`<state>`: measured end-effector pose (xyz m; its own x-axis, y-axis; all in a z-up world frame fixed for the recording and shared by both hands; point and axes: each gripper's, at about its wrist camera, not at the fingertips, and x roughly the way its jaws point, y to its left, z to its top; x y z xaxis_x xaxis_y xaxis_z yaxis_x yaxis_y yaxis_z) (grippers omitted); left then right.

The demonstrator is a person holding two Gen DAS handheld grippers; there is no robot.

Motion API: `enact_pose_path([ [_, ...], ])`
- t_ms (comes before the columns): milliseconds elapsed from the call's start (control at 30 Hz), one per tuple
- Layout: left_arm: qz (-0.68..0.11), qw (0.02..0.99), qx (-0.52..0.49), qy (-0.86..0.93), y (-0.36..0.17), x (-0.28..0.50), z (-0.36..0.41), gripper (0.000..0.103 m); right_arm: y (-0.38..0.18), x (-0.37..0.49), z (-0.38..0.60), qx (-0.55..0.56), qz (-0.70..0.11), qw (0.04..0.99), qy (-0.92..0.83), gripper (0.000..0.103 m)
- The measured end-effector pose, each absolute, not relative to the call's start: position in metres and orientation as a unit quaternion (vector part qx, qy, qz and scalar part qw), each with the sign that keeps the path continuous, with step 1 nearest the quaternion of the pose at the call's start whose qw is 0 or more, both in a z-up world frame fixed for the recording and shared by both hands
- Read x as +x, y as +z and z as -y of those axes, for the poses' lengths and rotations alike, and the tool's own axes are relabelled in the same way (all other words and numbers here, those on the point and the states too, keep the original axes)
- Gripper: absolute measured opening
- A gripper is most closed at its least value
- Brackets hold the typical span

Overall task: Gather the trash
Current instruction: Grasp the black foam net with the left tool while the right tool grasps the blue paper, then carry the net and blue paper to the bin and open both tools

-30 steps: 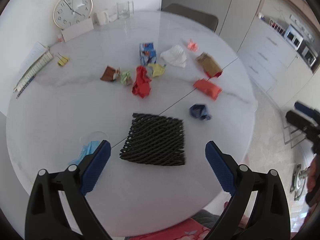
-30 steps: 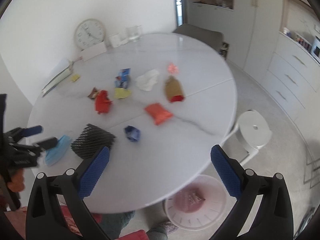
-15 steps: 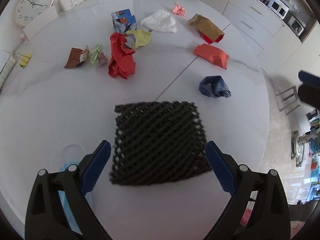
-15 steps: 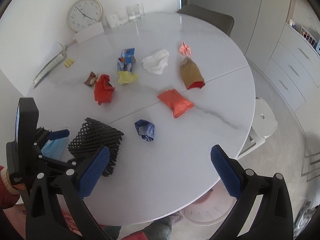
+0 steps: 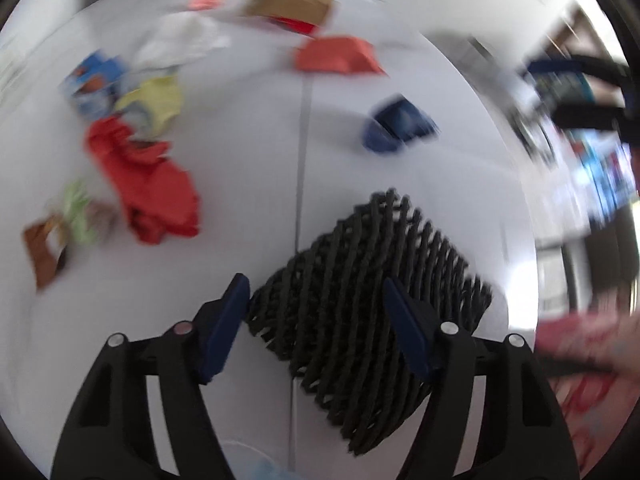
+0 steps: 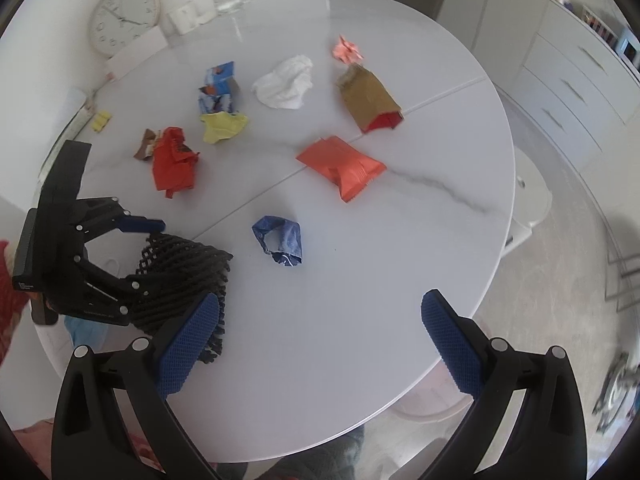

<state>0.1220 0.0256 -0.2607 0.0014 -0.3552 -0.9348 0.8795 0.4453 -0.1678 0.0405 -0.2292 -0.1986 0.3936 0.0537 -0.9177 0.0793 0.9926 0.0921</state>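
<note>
Black foam net (image 5: 360, 300) was found at the near left edge of the round table (image 6: 400, 240), bracketed by the left gripper (image 5: 316, 312). Its jaws had just been closing, pads flanking, firm contact unconfirmed. Right gripper (image 6: 320, 344) was spread wide, empty, farther off.

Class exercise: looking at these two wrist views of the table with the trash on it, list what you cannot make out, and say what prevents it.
- Left wrist view: wrapper print on the blue packet is lost to motion blur.
- Left wrist view: whether the left gripper, jaws just closing, presses the black foam net: blurred.
- Right wrist view: light blue item, mostly hidden behind the left gripper.
- Right wrist view: clock numerals too small.
</note>
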Motion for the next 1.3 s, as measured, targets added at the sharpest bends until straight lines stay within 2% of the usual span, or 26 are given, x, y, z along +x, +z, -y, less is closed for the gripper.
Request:
enact_pose_path([
  [167, -0.522, 0.649, 0.261, -0.488, -0.262, 0.127, -0.028, 0.048, -0.201, 0.038, 0.225, 0.074, -0.559, 0.825, -0.023, 0.100],
  [233, -0.529, 0.651, 0.241, -0.489, -0.260, 0.131, -0.034, 0.034, -0.203, 0.039, 0.225, 0.084, -0.560, 0.824, -0.021, 0.100],
  [267, -0.529, 0.657, 0.235, -0.483, -0.259, 0.133, -0.037, 0.030, -0.205, 0.041, 0.225, 0.090, -0.559, 0.824, -0.018, 0.098],
  [333, -0.536, 0.662, 0.214, -0.479, -0.259, 0.137, -0.043, 0.019, -0.211, 0.048, 0.223, 0.101, -0.564, 0.819, -0.012, 0.088],
  [400, -0.546, 0.672, 0.182, -0.466, -0.259, 0.140, -0.050, 0.014, -0.218, 0.058, 0.220, 0.101, -0.568, 0.816, -0.009, 0.081],
  [500, -0.548, 0.688, 0.159, -0.449, -0.258, 0.138, -0.058, 0.013, -0.228, 0.071, 0.214, 0.086, -0.573, 0.815, -0.007, 0.078],
  [600, -0.547, 0.704, 0.138, -0.432, -0.249, 0.132, -0.064, 0.013, -0.239, 0.086, 0.209, 0.078, -0.577, 0.813, 0.001, 0.067],
  [700, -0.540, 0.721, 0.115, -0.419, -0.232, 0.124, -0.073, 0.013, -0.252, 0.099, 0.208, 0.063, -0.583, 0.810, -0.005, 0.066],
  [767, -0.534, 0.732, 0.108, -0.409, -0.221, 0.120, -0.079, 0.013, -0.262, 0.106, 0.208, 0.061, -0.589, 0.806, -0.006, 0.061],
  [867, -0.532, 0.745, 0.094, -0.391, -0.207, 0.113, -0.087, 0.013, -0.275, 0.112, 0.211, 0.073, -0.599, 0.798, 0.004, 0.042],
  [900, -0.531, 0.749, 0.088, -0.386, -0.202, 0.111, -0.090, 0.013, -0.277, 0.112, 0.212, 0.078, -0.600, 0.796, 0.009, 0.030],
  [1000, -0.524, 0.764, 0.082, -0.368, -0.192, 0.099, -0.089, 0.013, -0.276, 0.106, 0.219, 0.096, -0.594, 0.799, 0.020, 0.023],
  [1033, -0.520, 0.768, 0.081, -0.364, -0.187, 0.094, -0.087, 0.013, -0.275, 0.104, 0.222, 0.100, -0.592, 0.800, 0.023, 0.013],
  [1300, -0.500, 0.774, 0.091, -0.377, -0.158, 0.046, -0.026, 0.012, -0.234, 0.034, 0.290, 0.143, -0.548, 0.824, 0.025, 0.013],
])
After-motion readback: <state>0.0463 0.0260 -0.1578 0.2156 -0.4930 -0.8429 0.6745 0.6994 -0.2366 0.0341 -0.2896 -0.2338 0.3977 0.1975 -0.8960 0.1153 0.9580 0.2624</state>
